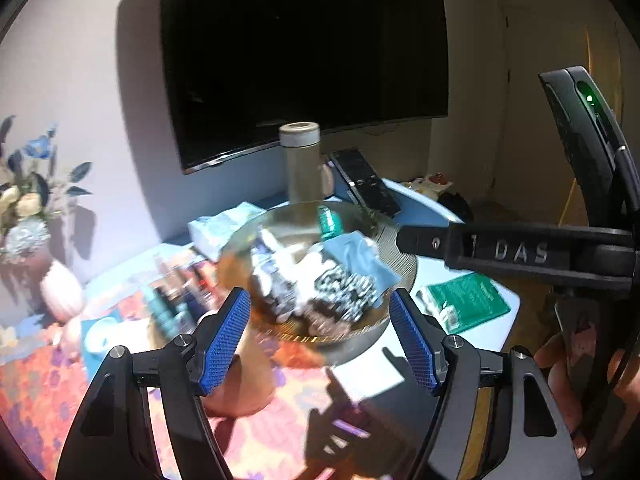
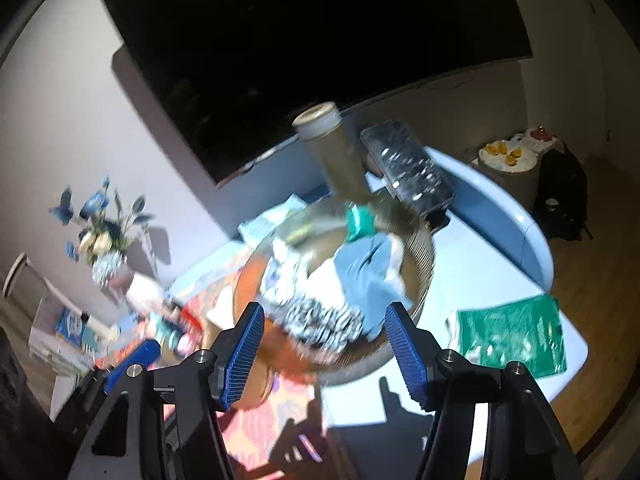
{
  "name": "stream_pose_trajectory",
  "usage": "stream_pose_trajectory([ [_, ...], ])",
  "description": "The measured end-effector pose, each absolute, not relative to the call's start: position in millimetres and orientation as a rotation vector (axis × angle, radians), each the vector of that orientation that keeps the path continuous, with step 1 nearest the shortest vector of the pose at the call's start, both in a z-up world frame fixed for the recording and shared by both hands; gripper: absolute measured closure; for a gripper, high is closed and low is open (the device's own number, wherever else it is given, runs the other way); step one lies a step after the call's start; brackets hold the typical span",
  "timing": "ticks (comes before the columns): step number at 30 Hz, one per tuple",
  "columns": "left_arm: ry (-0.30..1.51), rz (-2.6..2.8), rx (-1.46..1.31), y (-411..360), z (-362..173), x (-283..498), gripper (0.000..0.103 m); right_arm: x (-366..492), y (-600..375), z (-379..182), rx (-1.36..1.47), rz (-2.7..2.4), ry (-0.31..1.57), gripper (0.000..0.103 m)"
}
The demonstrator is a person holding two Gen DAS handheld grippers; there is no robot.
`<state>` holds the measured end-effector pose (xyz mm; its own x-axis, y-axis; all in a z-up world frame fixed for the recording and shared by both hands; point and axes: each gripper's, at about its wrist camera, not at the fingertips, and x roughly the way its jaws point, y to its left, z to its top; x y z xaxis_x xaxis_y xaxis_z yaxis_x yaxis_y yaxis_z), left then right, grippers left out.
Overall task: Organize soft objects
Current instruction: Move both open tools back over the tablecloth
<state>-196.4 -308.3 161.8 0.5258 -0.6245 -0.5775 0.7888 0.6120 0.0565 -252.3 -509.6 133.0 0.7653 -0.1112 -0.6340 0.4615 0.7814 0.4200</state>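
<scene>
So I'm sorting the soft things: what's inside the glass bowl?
In the glass bowl lie a light blue cloth, a black-and-white patterned cloth and something teal. Whatever lies beneath them is covered.

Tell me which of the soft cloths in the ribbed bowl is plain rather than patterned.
The light blue cloth at the bowl's right side; the black-and-white cloth beside it is speckled.
</scene>
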Motion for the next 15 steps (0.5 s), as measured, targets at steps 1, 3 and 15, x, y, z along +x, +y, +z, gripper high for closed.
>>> stream_pose_trajectory([
  [1, 0.546, -0.855, 0.334, -303.6, 161.7, -198.2, 0.033, -252.8, -501.3, 131.2, 0.591, -0.323, 0.641, 0.042],
  [3, 0.545, -0.838, 0.332, -291.7, 161.4, -199.3, 0.033, -252.5, -489.6, 128.8, 0.579, -0.312, 0.659, 0.042],
  [15, 0.635, -0.729, 0.237, -209.5, 139.4, -163.3, 0.033, -229.7, -398.1, 128.2, 0.461, -0.196, 0.713, 0.04],
])
